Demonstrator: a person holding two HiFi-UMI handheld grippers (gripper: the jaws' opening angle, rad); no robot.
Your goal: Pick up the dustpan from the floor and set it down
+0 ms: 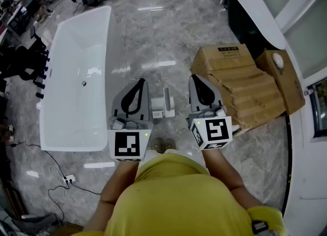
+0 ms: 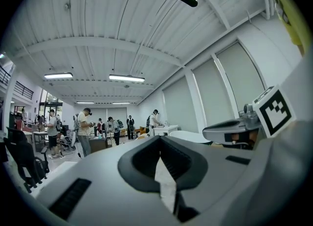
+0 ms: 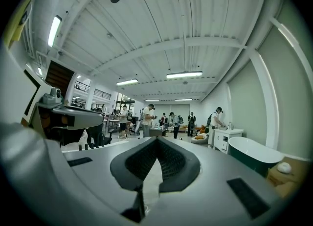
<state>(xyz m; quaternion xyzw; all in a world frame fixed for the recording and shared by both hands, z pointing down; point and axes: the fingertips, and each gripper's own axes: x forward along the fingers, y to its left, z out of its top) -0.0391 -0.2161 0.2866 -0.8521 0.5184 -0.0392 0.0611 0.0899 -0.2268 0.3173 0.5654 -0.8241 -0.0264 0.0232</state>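
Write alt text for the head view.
A person in a yellow shirt holds the grey left gripper and grey right gripper side by side, fingers shut and empty, above a grey marble floor. A white plastic dustpan sits on the floor between them; a white bathtub left, brown cardboard boxes right.

We find an open lane of marble floor (image 1: 153, 36) between the white bathtub (image 1: 76, 76) on the left and the stacked cardboard boxes (image 1: 245, 84) on the right. The dustpan (image 1: 163, 106) stands mid-lane. A power strip (image 1: 69, 179) with its cable lies at lower left.
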